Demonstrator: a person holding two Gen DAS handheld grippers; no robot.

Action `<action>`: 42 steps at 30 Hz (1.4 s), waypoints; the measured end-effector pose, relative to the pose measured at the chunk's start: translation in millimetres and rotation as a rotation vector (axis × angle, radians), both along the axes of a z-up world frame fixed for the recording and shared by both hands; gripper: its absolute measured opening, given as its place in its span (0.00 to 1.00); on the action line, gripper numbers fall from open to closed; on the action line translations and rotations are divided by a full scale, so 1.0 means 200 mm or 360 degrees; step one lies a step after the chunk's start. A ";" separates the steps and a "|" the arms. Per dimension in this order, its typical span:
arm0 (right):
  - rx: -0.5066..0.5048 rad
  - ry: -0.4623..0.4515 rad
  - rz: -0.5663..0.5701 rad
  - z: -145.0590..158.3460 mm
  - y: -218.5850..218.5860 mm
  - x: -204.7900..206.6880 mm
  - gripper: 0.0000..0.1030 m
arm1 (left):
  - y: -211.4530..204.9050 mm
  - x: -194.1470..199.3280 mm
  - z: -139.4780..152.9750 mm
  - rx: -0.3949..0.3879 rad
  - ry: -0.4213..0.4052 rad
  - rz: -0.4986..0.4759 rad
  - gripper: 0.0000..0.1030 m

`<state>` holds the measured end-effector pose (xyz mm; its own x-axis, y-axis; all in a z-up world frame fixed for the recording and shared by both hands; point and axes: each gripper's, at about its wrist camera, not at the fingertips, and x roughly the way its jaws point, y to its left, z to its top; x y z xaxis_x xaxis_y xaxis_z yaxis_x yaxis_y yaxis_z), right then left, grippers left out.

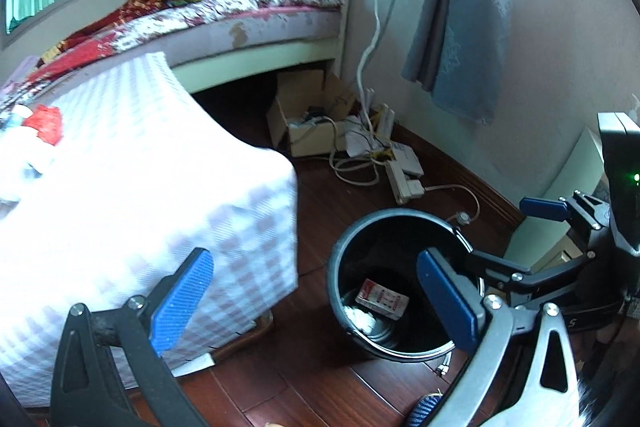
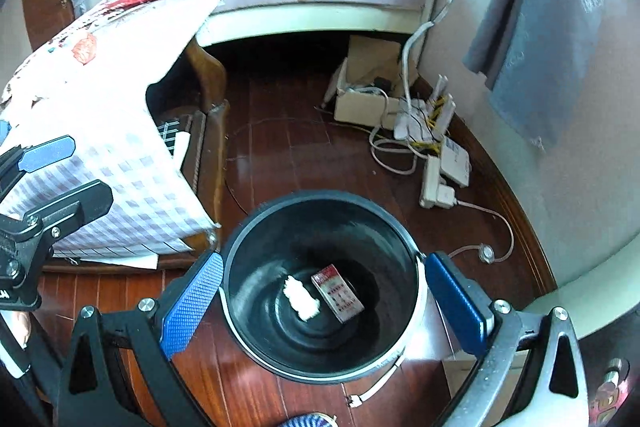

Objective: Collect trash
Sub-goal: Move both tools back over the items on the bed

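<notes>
Right claw over round black bin

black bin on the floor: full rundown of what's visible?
The round black plastic trash bin stands upright on the dark red wooden floor, lidless, close to the checked tablecloth's hanging corner. Its glossy inside is ridged toward the bottom, with a pale band at the outer rim. Inside lie a crumpled white tissue and a small red-and-white box, side by side. Neither gripper touches it.

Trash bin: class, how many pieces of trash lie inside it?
2. A crumpled white tissue sits on the black bin's floor, with a small red-and-white box right beside it. Nothing else shows inside.
</notes>
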<state>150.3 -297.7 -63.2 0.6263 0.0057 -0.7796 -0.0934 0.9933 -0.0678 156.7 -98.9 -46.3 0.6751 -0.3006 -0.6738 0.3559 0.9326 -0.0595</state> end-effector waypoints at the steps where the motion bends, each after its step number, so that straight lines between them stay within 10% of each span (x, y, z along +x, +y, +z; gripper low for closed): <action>1: 0.0001 -0.0015 0.0015 0.02 0.03 0.01 0.99 | 0.02 0.00 0.02 0.0002 -0.0014 0.0019 0.99; 24: 0.0067 -0.0173 0.0475 0.26 0.87 0.19 0.99 | 0.76 -0.02 0.18 -0.0002 -0.0183 0.0544 0.99; 42: 0.0171 -0.0307 0.0766 0.30 1.72 0.39 0.99 | 1.77 -0.10 0.16 0.0062 -0.0181 0.1137 0.99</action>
